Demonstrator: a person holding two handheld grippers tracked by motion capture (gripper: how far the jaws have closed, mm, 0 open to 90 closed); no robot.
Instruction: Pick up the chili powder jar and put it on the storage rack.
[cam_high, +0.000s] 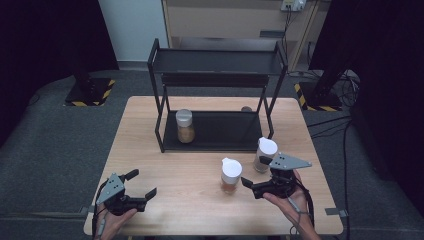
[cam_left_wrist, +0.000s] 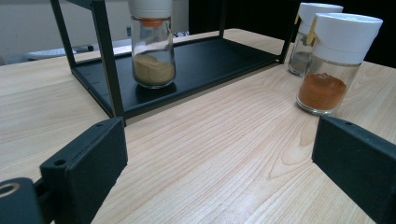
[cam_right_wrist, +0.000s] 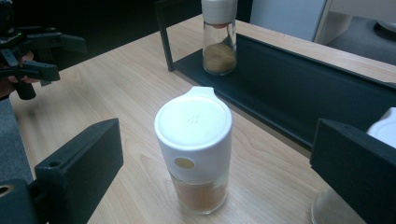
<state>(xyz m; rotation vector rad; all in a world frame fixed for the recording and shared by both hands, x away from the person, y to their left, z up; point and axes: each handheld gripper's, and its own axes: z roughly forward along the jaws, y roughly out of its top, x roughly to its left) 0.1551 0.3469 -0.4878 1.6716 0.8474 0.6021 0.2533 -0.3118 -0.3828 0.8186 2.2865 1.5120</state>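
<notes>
1. Table (cam_high: 150, 150): light wood top. No readable writing, brand or label on anything.
2. Rack (cam_high: 215, 75): black two-tier metal frame, at the table's far edge, centred. Its lower tray sits on the tabletop.
3. Right gripper (cam_high: 260, 184): near the table's near-right corner, held in the person's right hand (cam_high: 290, 205), palm under it, pointing left toward the orange spice jar. Jaws wide apart, nothing between them touching. In the right gripper view the jar stands between the jaw tips, slightly beyond them, with clear gaps on both sides.
4. Left gripper (cam_high: 142, 185): at the near-left corner, held low in the left hand (cam_high: 112, 217), aimed forward and right. Jaws wide apart, holding nothing.
5. Orange spice jar (cam_high: 230, 176): glass, white flip cap, orange-brown powder, upright on the table, right of centre, just left of the right gripper. The right gripper view shows a small round mark on the cap's side and a faint embossed mark on top, unreadable.
6. Second white-capped jar (cam_high: 265, 154): upright, just behind the right gripper, near the rack's front-right leg. Contents greyish in the left gripper view.
7. Jar on rack (cam_high: 185, 126): upright on the lower tray's left side, tan powder. The left gripper view shows an orange ring under its cap.
</notes>
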